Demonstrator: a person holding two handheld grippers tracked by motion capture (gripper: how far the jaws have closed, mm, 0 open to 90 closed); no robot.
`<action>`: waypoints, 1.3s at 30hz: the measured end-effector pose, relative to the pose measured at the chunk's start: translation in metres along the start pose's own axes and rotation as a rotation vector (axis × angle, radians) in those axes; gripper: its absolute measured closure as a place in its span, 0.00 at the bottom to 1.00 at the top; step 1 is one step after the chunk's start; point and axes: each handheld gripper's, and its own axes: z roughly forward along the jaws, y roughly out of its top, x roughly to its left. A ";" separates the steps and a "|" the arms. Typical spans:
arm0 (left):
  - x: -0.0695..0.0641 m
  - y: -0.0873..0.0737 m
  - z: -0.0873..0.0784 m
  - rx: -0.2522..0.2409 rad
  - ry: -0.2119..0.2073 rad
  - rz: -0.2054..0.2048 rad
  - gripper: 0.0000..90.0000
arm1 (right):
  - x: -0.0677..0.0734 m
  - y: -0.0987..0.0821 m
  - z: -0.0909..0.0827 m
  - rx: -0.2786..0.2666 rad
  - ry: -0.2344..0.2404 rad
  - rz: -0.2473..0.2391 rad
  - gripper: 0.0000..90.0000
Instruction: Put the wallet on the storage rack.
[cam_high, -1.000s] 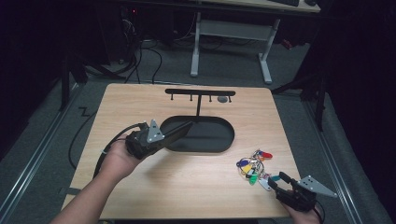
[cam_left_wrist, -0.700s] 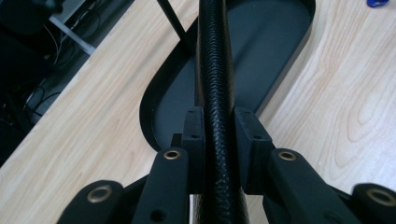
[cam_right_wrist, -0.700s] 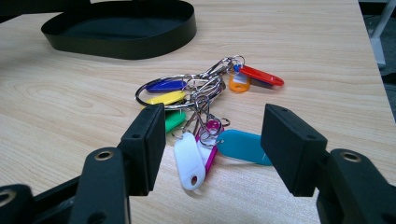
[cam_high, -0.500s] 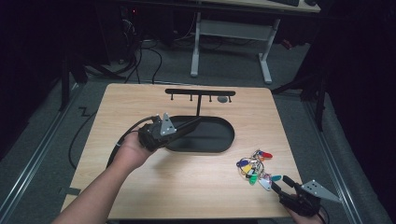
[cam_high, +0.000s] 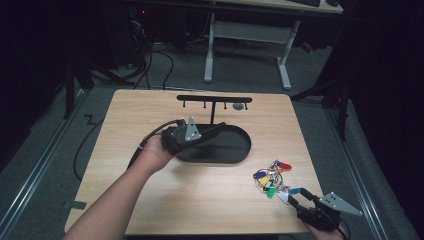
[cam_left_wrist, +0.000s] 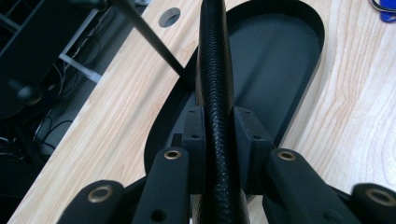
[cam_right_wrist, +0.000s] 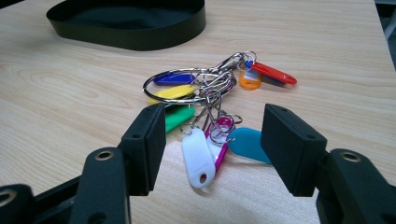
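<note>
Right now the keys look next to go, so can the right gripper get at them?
Probably yes. The right gripper stands open with the keys lying just ahead of it on the table, some tags already between its jaws, and nothing in between.

You are working at a light wooden table (cam_high: 150, 115). A black oval tray (cam_high: 225, 150) sits at its middle, a black hook rack (cam_high: 214, 99) rises just behind it, and a bunch of colourful key tags (cam_high: 272, 177) lies near your right corner — well apart from the tray.
</note>
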 end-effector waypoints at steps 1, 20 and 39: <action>0.000 0.001 0.004 -0.003 -0.002 0.007 0.85 | 0.000 0.000 0.000 -0.001 -0.001 0.002 0.45; 0.010 0.014 0.057 -0.037 -0.059 0.074 0.85 | 0.000 0.000 0.001 0.000 0.003 0.005 0.45; 0.016 0.000 0.074 0.039 -0.029 0.170 0.85 | 0.001 0.000 0.003 0.012 0.010 -0.002 0.45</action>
